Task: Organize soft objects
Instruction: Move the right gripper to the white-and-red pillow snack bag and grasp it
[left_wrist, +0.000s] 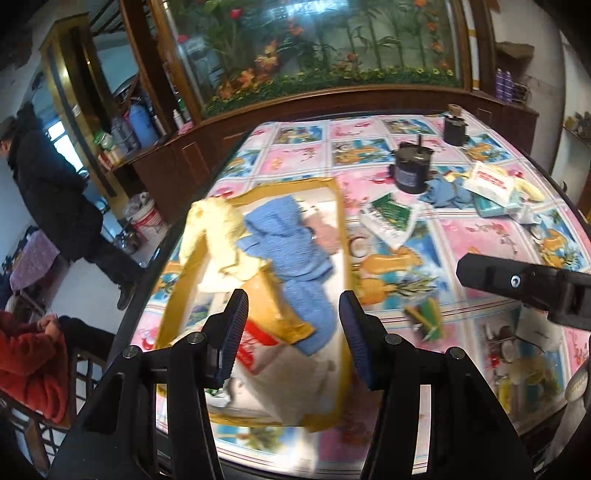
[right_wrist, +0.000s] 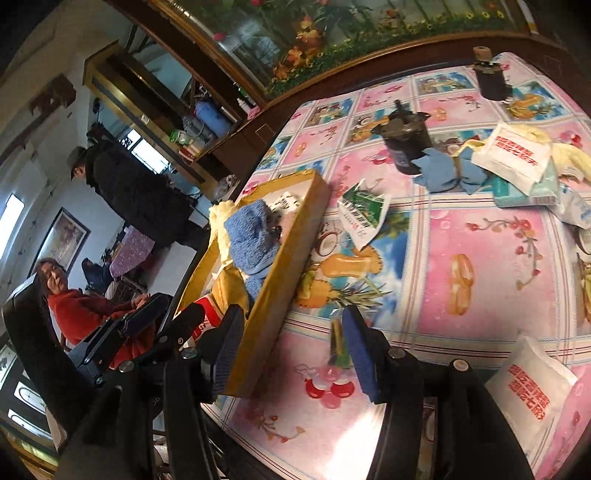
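Note:
A shallow yellow cardboard box (left_wrist: 341, 236) lies on the table's left side. A blue towel (left_wrist: 291, 251) and a pale yellow cloth (left_wrist: 216, 229) lie in it. My left gripper (left_wrist: 293, 332) is open and empty just above the box. My right gripper (right_wrist: 291, 349) is open and empty over the tablecloth by the box's right wall (right_wrist: 280, 291); the towel also shows there (right_wrist: 247, 236). A blue cloth (right_wrist: 447, 171), a yellow cloth (right_wrist: 569, 157) and white tissue packs (right_wrist: 511, 157) lie far right. Another pack (right_wrist: 528, 391) lies near right.
Two black cans (left_wrist: 410, 170) (left_wrist: 455, 127) stand at the back of the table. A green-and-white sachet (left_wrist: 391, 218) lies beside the box. A wooden cabinet with an aquarium (left_wrist: 314, 48) stands behind. Two people (left_wrist: 55, 199) (left_wrist: 33, 365) are to the left.

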